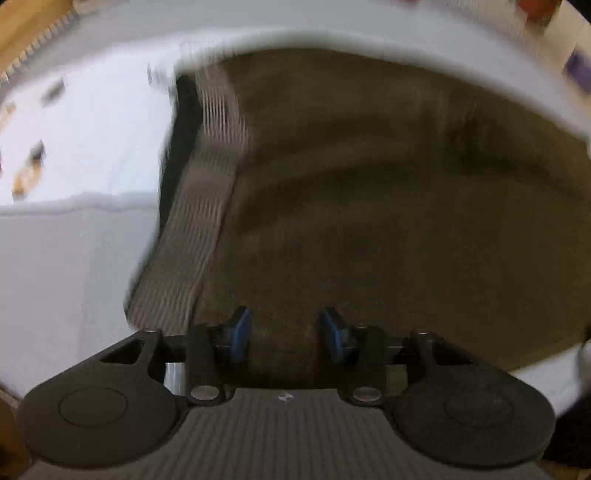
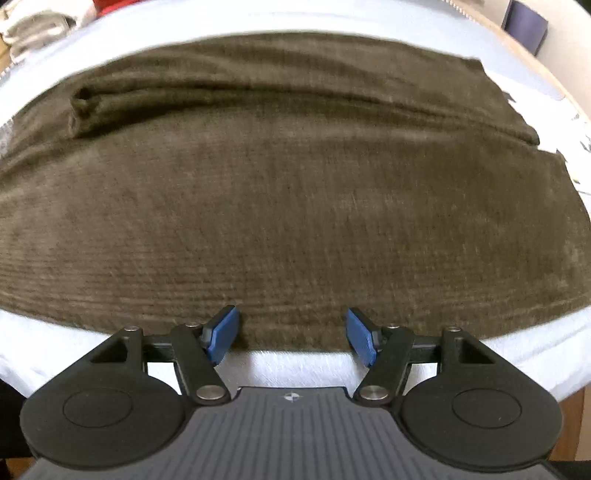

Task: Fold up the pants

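Dark olive-brown corduroy pants lie spread flat on a white sheet, one leg folded along the far side. In the left wrist view, which is blurred, the pants fill the middle, with the ribbed waistband at their left edge. My left gripper hangs over the cloth just right of the waistband, blue pads apart with nothing pinched between them. My right gripper stands open over the near edge of the pants, its pads wide apart and clear of the cloth.
The white sheet runs out to the left of the waistband. A heap of light laundry lies at the far left corner, and a dark blue object stands at the far right. A wooden edge borders the sheet.
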The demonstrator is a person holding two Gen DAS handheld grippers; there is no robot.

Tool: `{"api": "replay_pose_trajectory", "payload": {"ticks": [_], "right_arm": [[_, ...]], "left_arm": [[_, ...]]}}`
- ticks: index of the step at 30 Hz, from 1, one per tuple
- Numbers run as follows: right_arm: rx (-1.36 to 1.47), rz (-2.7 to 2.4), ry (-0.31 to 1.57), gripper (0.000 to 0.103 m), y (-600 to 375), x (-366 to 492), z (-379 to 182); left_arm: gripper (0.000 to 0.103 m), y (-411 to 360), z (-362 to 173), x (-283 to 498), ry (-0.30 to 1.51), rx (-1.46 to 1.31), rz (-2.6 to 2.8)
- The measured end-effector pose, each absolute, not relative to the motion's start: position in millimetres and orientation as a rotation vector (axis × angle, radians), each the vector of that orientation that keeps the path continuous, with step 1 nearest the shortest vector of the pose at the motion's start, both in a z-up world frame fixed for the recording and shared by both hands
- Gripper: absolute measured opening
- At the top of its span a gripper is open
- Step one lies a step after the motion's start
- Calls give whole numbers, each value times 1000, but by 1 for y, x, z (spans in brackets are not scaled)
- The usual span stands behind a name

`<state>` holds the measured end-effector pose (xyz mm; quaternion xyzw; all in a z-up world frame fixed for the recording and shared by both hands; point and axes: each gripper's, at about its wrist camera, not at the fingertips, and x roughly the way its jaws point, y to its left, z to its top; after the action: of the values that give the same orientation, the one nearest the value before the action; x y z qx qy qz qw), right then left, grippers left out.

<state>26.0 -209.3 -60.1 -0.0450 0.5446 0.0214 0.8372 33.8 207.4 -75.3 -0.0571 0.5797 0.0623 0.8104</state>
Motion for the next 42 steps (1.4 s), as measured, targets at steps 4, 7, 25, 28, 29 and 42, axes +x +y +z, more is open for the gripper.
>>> {"api": "replay_pose_trajectory", "payload": {"ticks": [4, 7, 25, 28, 29, 42], "right_arm": [[-57, 42, 1139, 67, -212, 27, -57], [-34, 45, 1098, 67, -213, 26, -49], [-10, 101, 603, 63, -231, 22, 71], [-41, 108, 479, 65, -244, 28, 105], [-54, 114, 460, 66, -248, 31, 111], [217, 14, 624, 46, -310, 87, 65]], "left_arm": [[53, 205, -62, 33, 1168, -124, 138], [54, 205, -54, 31, 1117, -159, 131], [71, 192, -24, 33, 834, -100, 235], [71, 189, -23, 35, 839, -119, 204], [71, 187, -23, 36, 838, -109, 194], [12, 173, -12, 56, 833, -140, 98]]}}
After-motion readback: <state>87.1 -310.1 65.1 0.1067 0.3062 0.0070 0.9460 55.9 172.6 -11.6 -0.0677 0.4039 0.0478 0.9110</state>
